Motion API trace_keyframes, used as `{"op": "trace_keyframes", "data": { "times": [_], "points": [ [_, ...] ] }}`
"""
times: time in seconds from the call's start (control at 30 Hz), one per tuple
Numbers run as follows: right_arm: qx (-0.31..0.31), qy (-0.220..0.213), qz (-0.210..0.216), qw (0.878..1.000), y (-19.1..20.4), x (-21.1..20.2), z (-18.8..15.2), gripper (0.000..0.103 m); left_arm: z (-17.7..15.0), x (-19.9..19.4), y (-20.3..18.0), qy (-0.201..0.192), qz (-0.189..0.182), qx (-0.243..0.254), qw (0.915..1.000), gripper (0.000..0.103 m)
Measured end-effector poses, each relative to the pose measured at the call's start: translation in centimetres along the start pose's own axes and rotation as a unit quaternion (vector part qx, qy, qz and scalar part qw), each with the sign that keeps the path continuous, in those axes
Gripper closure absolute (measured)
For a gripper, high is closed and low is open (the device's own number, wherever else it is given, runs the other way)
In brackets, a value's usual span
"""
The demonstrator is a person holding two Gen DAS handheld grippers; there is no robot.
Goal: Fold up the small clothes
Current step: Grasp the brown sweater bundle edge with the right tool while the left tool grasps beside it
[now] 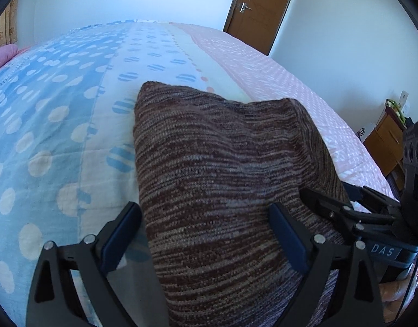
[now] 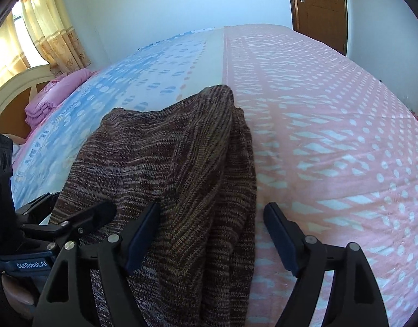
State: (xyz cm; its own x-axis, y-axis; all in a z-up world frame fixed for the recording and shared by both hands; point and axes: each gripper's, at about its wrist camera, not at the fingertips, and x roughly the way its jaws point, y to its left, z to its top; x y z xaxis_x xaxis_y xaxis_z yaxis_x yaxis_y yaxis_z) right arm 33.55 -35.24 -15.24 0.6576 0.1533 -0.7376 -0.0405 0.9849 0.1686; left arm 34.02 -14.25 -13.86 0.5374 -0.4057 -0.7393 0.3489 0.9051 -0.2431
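Observation:
A brown-and-grey striped knit garment (image 1: 222,179) lies folded on the bed, also in the right wrist view (image 2: 165,163). My left gripper (image 1: 206,231) is open, its fingers (image 1: 121,234) straddling the garment's near left edge. My right gripper (image 2: 211,234) is open, straddling the garment's near right edge, where a doubled fold runs away from me. Each gripper shows in the other's view, the right one (image 1: 353,212) at the right and the left one (image 2: 72,220) at the left. Neither grips the cloth.
The bed is covered by a blue dotted sheet (image 1: 45,109) and a pink patterned sheet (image 2: 331,136). Folded pink bedding (image 2: 56,92) lies by the headboard. A brown door (image 1: 258,8) and a wooden cabinet (image 1: 386,141) stand beyond the bed.

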Motion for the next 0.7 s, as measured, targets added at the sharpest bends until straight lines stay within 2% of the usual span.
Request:
{"op": "trace_keyframes", "data": {
  "times": [0.03,0.07,0.13,0.17,0.23,0.4,0.63,0.7],
  "points": [
    [-0.005,-0.001,0.001,1.000,0.2,0.0,0.0,0.031,0.0,0.1,0.0,0.000,0.002,0.000,1.0000,0.006],
    [-0.014,-0.003,0.008,1.000,0.7,0.0,0.1,0.044,0.0,0.1,-0.1,-0.001,0.004,0.002,1.0000,0.006],
    [-0.032,-0.009,0.015,0.999,1.7,-0.1,0.0,0.059,0.0,0.0,-0.2,-0.003,0.010,0.003,0.9999,0.007],
    [-0.037,-0.012,0.012,0.999,2.0,-0.1,-0.1,0.061,0.0,0.0,-0.2,-0.003,0.011,0.003,0.9999,0.008],
    [-0.031,-0.013,0.016,0.999,1.9,-0.1,-0.1,0.061,0.0,0.0,-0.2,-0.004,0.010,0.003,0.9999,0.009],
    [0.028,-0.007,0.072,0.997,-0.4,0.3,0.0,0.057,0.0,-0.1,-0.3,-0.004,0.009,0.002,1.0000,0.009],
    [0.001,-0.006,0.054,0.999,0.6,0.4,0.0,0.050,0.0,-0.1,-0.3,-0.005,0.011,0.004,0.9999,0.009],
    [0.002,-0.006,0.055,0.998,0.7,0.3,-0.1,0.050,-0.1,-0.2,-0.5,-0.008,0.013,0.007,0.9999,0.014]
  ]
}}
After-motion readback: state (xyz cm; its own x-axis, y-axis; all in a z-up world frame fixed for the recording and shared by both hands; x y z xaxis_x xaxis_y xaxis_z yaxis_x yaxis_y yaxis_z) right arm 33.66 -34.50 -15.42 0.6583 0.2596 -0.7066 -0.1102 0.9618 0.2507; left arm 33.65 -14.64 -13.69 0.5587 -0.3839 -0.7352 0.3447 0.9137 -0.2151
